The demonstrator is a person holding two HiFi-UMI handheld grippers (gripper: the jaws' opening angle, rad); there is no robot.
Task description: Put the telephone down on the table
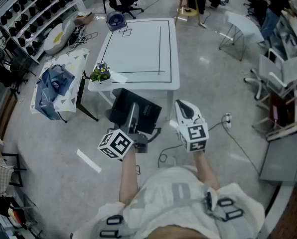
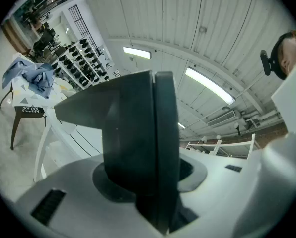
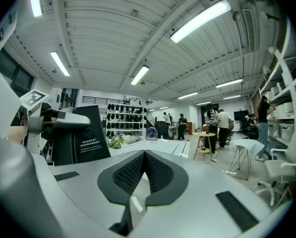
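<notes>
The left gripper (image 1: 133,119) clamps its jaws on the flat black rectangular telephone (image 1: 148,111). The white tabletop (image 1: 138,49) lies straight ahead. The right gripper (image 3: 144,155) has its jaws pinched together, empty.

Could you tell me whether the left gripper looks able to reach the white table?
Probably yes: the left gripper, shut on a black slab, is just short of the white table, whose near edge looks free beside the plant.

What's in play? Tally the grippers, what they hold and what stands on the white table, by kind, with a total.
Grippers: 2, left gripper, right gripper
Black box: 1, in the left gripper
Plant: 1, on the table
Total: 4
Fan by the far corner looks off the table: uncounted.
</notes>
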